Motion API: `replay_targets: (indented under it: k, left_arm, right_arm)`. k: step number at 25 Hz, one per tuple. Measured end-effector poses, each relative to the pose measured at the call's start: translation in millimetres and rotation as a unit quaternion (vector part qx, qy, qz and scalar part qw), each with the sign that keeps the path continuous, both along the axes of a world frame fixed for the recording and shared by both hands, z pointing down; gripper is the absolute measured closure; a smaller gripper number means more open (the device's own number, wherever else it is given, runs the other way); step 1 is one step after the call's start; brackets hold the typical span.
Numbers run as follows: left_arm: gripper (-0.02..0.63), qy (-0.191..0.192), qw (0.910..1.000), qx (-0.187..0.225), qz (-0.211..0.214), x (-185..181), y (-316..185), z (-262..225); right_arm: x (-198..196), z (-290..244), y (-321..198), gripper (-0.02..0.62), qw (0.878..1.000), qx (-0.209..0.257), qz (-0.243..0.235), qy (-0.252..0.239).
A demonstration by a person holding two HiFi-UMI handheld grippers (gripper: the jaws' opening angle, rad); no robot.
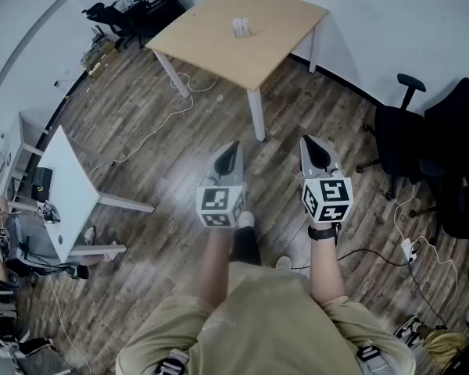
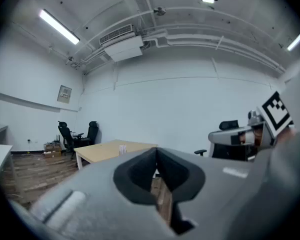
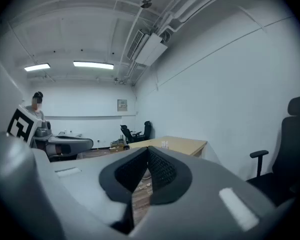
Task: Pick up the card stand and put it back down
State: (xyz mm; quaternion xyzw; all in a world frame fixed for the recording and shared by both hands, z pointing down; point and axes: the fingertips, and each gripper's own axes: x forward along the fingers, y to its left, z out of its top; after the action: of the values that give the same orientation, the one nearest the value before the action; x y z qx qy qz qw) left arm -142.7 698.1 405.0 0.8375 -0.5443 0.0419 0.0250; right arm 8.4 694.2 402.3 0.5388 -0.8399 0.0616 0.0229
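Head view: the person stands on a wooden floor (image 1: 156,170) with both tools held out at waist height. The left gripper (image 1: 230,151) and the right gripper (image 1: 313,145) are side by side and well apart from the work. Both point ahead toward the light wooden counter (image 1: 273,45) near the wall. The card stand (image 1: 241,27) sits on that counter near its middle, toward the far edge, and nothing touches it. It is a small pale piece standing upright with its long axis vertical. It is too small here to tell which way its face is turned. Black office chairs (image 1: 399,131) stand to the right, and a white desk (image 1: 66,186) stands to the left.

Left gripper view: the jaws are pressed together at the tips with nothing between them. Beyond them the card stand (image 2: 122,148) rises upright from the counter (image 2: 102,154), far off.

Right gripper view: the jaws here are also closed tip to tip and empty. The card stand (image 3: 165,144) shows as a tiny upright shape on the counter (image 3: 185,145), well beyond the tips.
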Motion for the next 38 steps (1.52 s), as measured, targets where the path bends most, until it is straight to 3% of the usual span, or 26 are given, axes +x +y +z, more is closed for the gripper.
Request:
replay_targets:
  k: [5, 12, 21, 28, 34, 38]
  left_arm:
    - [0.603, 0.026, 0.9991, 0.022, 0.026, -13, -47, -14]
    - [0.603, -0.029, 0.9972, 0.065, 0.022, -56, -143, -37]
    - [0.603, 0.006, 0.9989, 0.043, 0.015, -112, -242, -31]
    - [0.603, 0.004, 0.9996, 0.017, 0.021, -91, -327, -8]
    - [0.603, -0.017, 0.9994, 0.030, -0.005, -74, -449, -9]
    - [0.603, -0.026, 0.9983, 0.050, -0.013, -53, -512, -36]
  right_arm:
    - [-31, -8, -47, 0.591, 0.999, 0.019, -0.008, 0.028]
    - [-57, -19, -146, 0.591, 0.999, 0.003, 0.048, 0.006]
    - [-102, -11, -241, 0.591, 0.998, 0.002, 0.056, 0.006]
    - [-98, 11, -328, 0.591, 0.999, -0.018, 0.023, 0.014]
    - [-84, 20, -458, 0.591, 1.000, -0.023, -0.021, 0.004]
    - [-46, -18, -541, 0.591, 0.999, 0.033, -0.010, 0.031]
